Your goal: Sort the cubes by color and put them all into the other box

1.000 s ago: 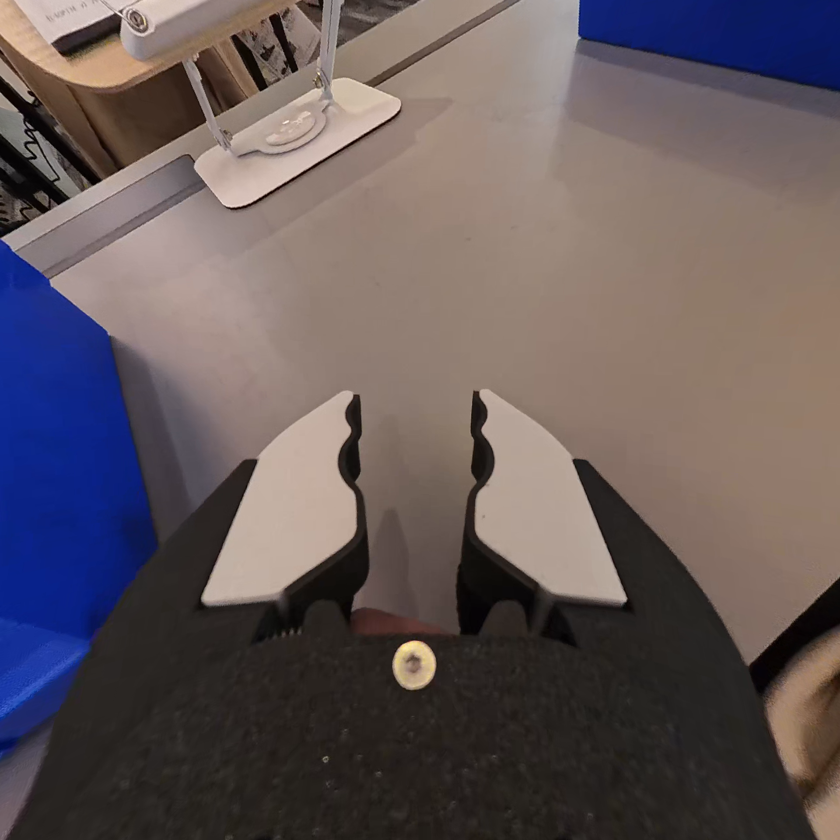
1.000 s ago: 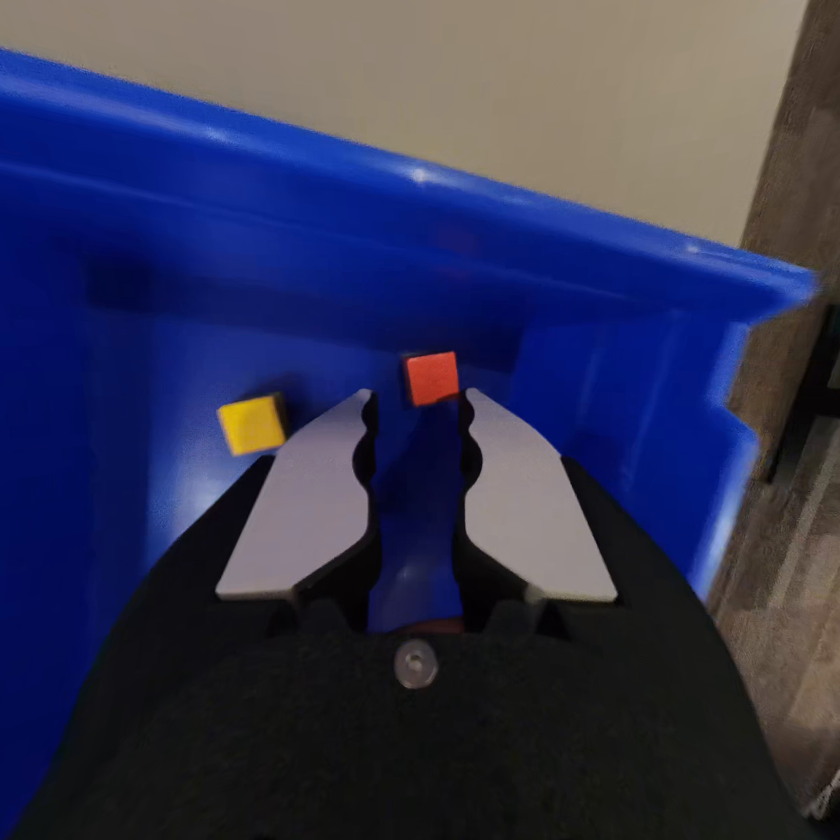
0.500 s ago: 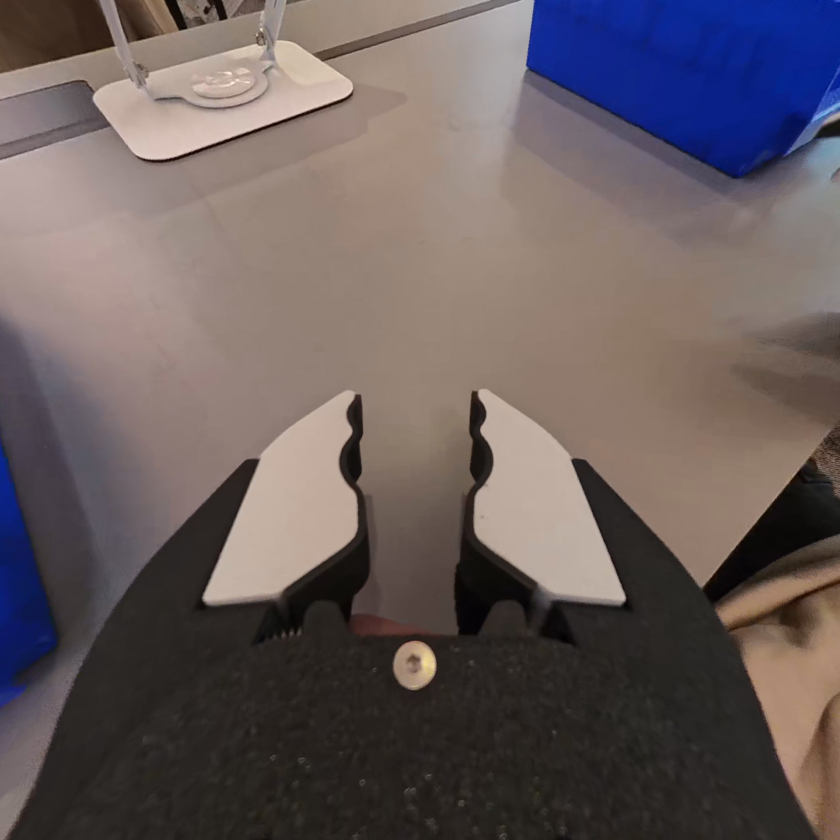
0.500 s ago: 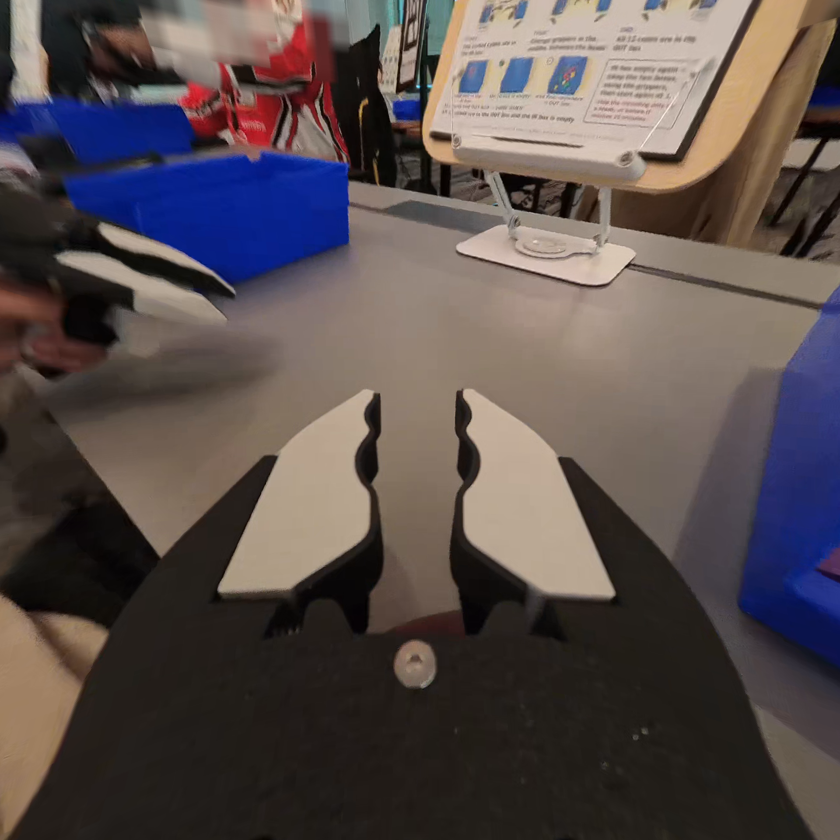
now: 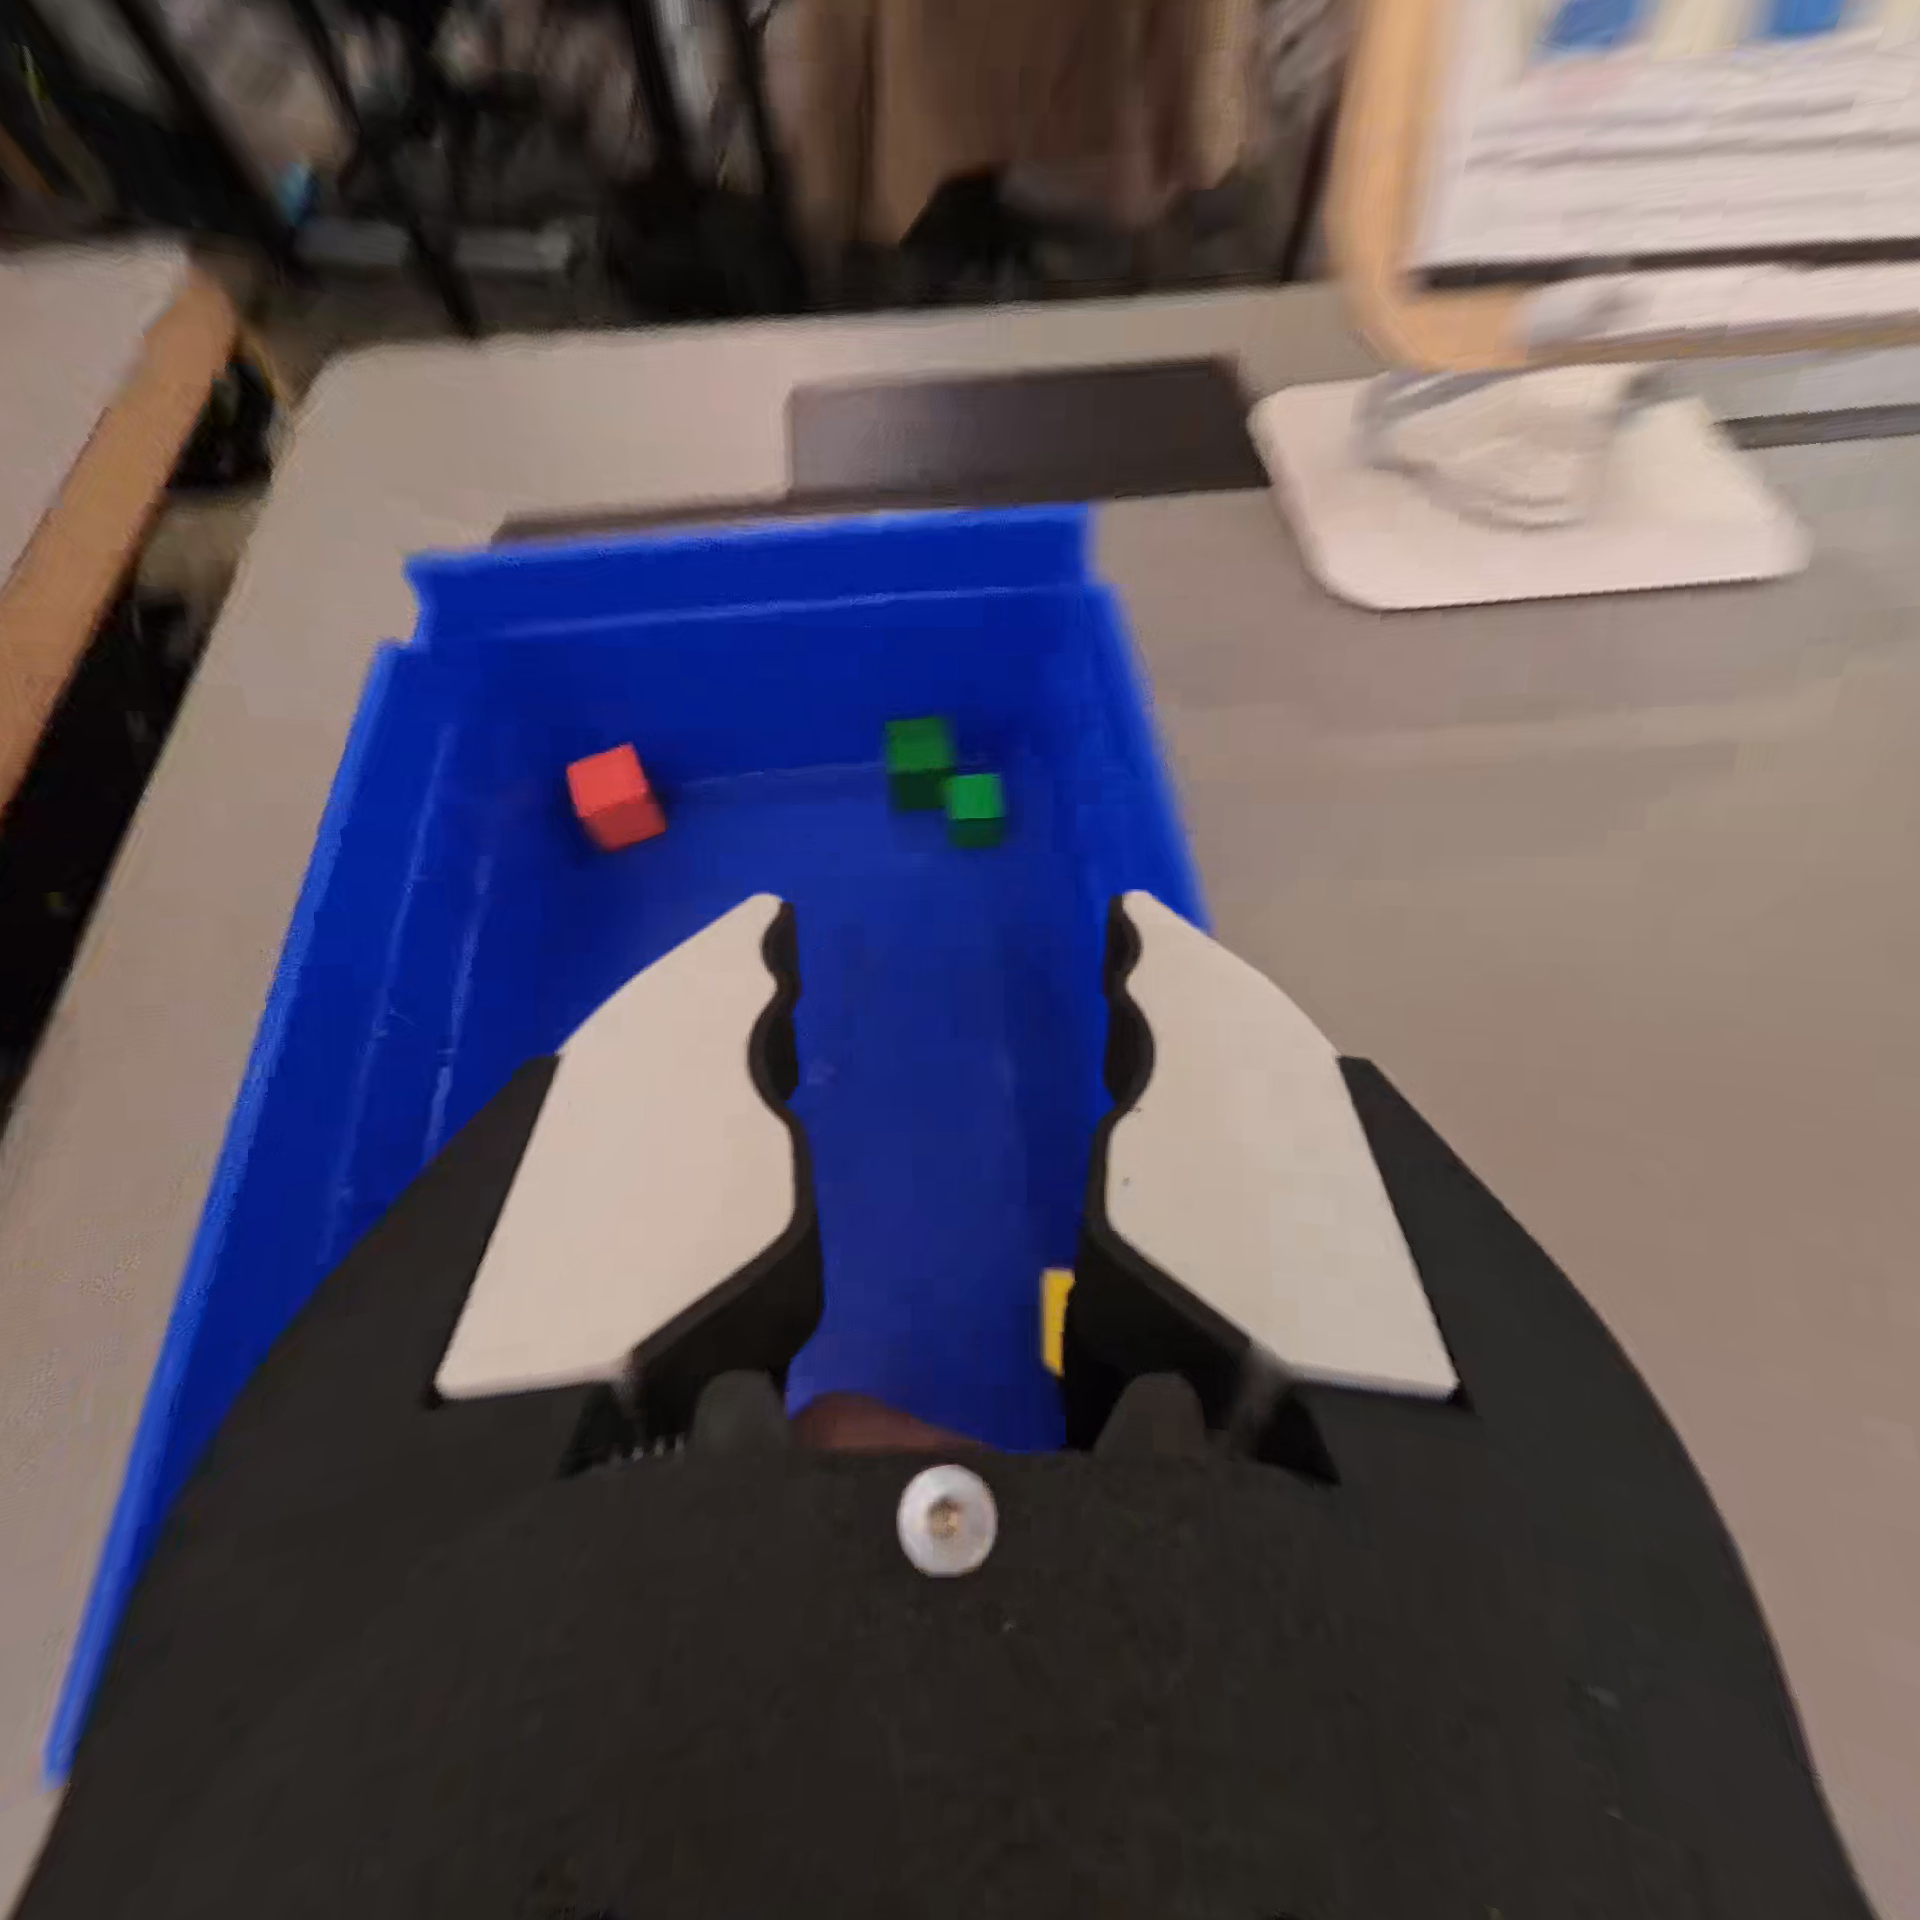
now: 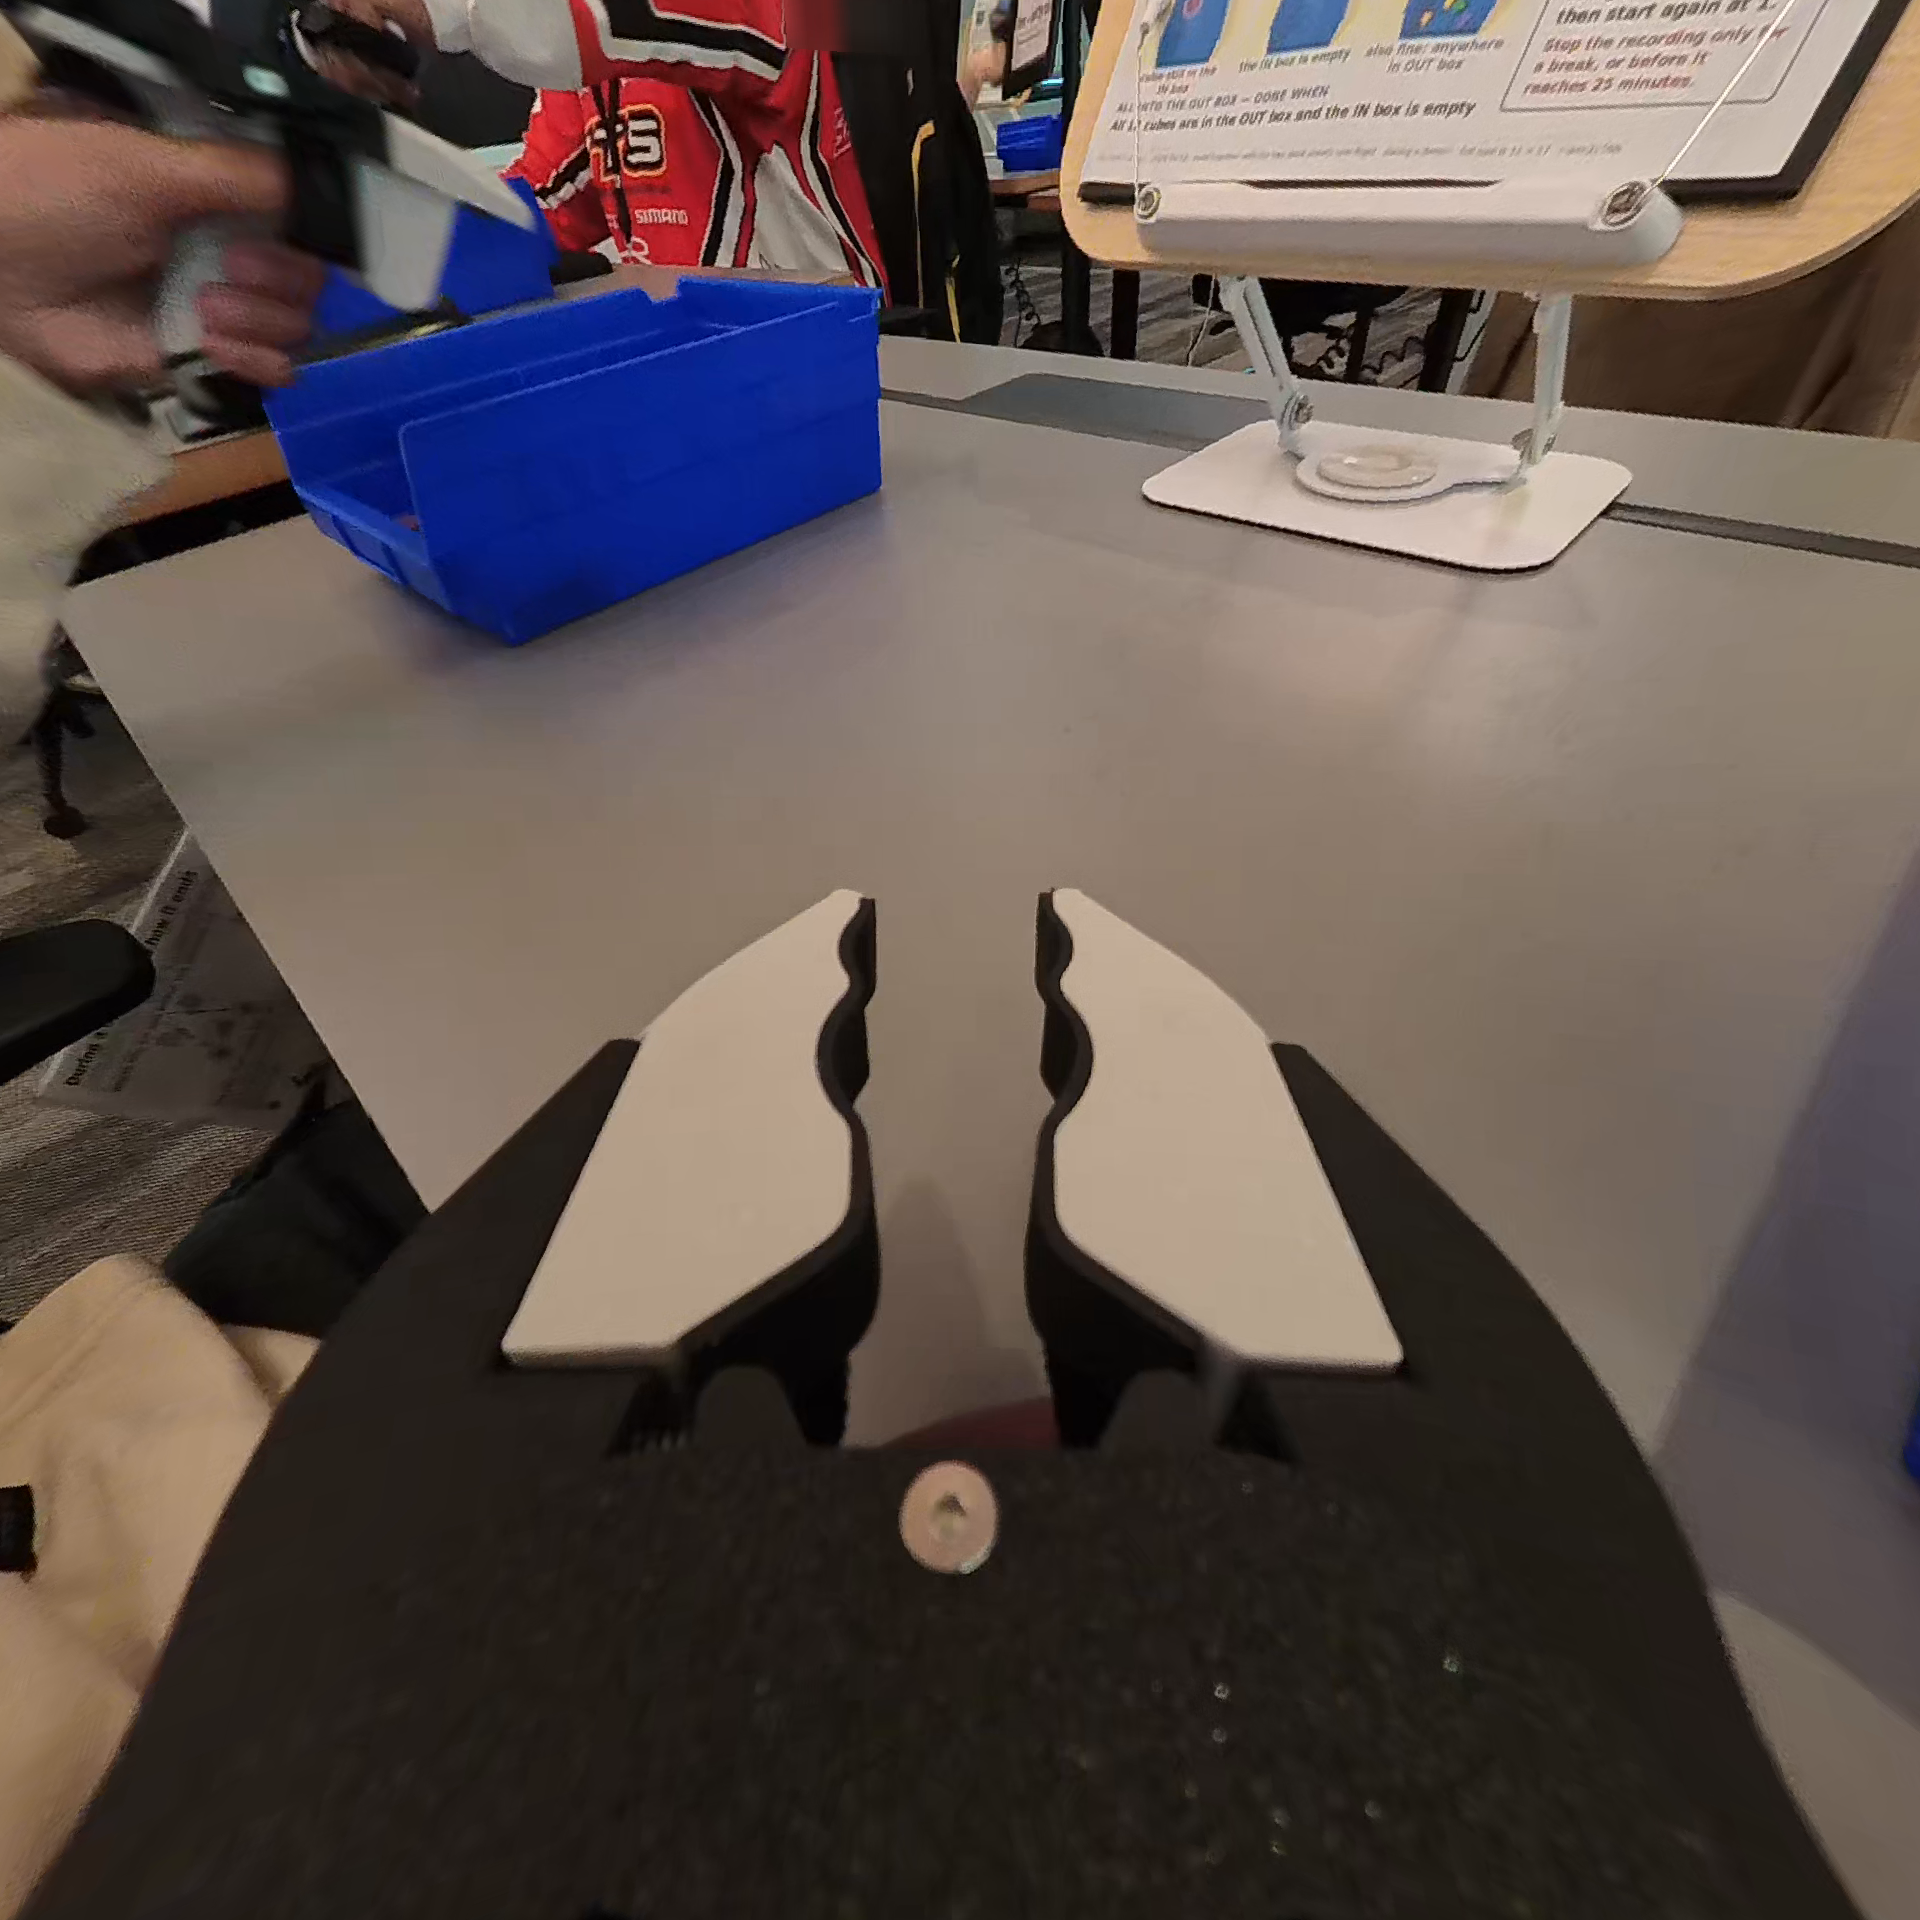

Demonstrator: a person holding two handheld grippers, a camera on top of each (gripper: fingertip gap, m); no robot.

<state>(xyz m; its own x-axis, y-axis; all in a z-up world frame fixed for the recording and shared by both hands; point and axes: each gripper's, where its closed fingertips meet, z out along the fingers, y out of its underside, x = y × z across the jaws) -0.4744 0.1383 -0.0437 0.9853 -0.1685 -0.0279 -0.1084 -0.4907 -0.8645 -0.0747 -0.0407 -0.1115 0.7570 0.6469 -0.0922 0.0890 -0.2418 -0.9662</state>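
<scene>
In the left wrist view my left gripper [image 5: 945,914] is open and empty, held over a blue box [image 5: 343,935]. In the box lie a red cube [image 5: 615,795] at the far left and two green cubes [image 5: 920,758] [image 5: 975,805] touching at the far right. A yellow cube [image 5: 1057,1320] shows partly behind my right finger. In the right wrist view my right gripper [image 6: 956,904] is open and empty above the grey table [image 6: 1143,727]. The same blue box [image 6: 623,468] stands far left, with the left gripper [image 6: 436,197] blurred above it.
A white stand [image 6: 1382,488] holding an instruction board stands at the table's back right; it also shows in the left wrist view [image 5: 1538,520]. A sliver of another blue box [image 6: 1910,1439] is at the right edge. A person in red and white stands behind the table. Left tips to right tips: about 45 cm.
My left gripper swung from the bare table to above the blue box and opened wider. My right gripper left the other box's inside and now points across the table.
</scene>
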